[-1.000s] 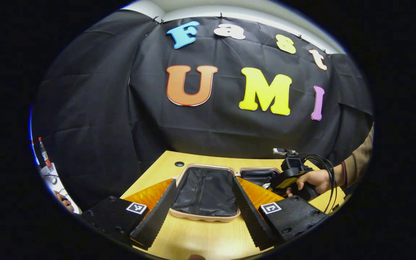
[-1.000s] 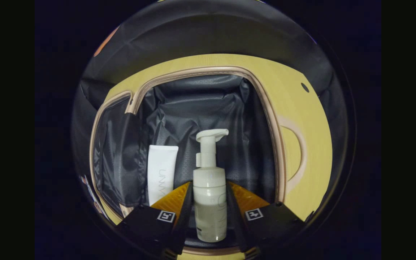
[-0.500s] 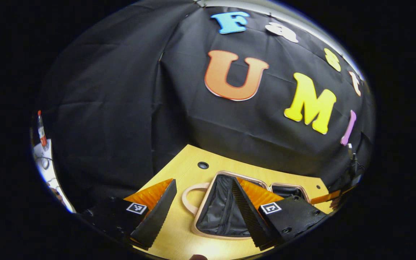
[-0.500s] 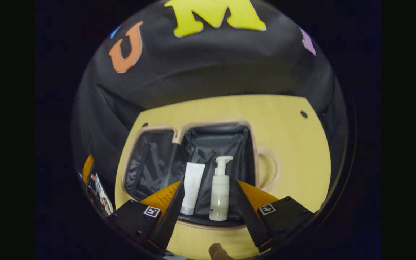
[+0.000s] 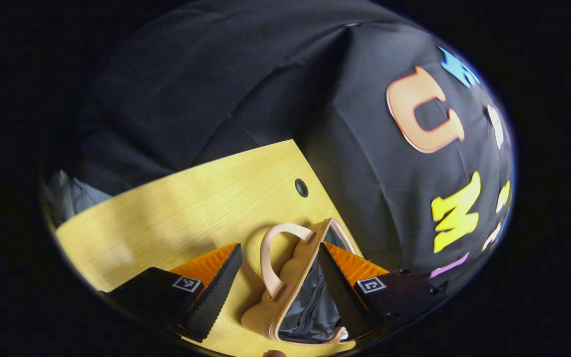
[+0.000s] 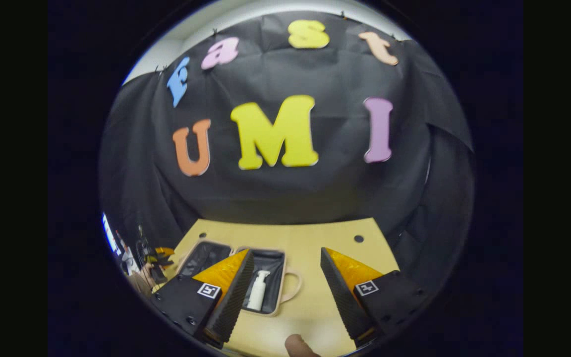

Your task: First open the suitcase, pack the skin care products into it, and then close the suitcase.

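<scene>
The pink suitcase lies open on the wooden table, its black lining showing. A white pump bottle lies in the half that has the handle. My right gripper is open and empty, hovering back from the case. In the left gripper view the other half's pink rim and handle sit between the fingers of my open left gripper. I cannot tell whether a finger touches the rim. The left gripper and the hand holding it also appear at the case's far left.
Bare wooden table stretches left of the case, with a round cable hole near the back edge. Another hole lies to the right of the case. Black cloth walls close off the back and sides.
My right gripper has let go of the pump bottle and pulled back and up from the case. My left gripper swung left and closed in on the handle edge of the other half.
</scene>
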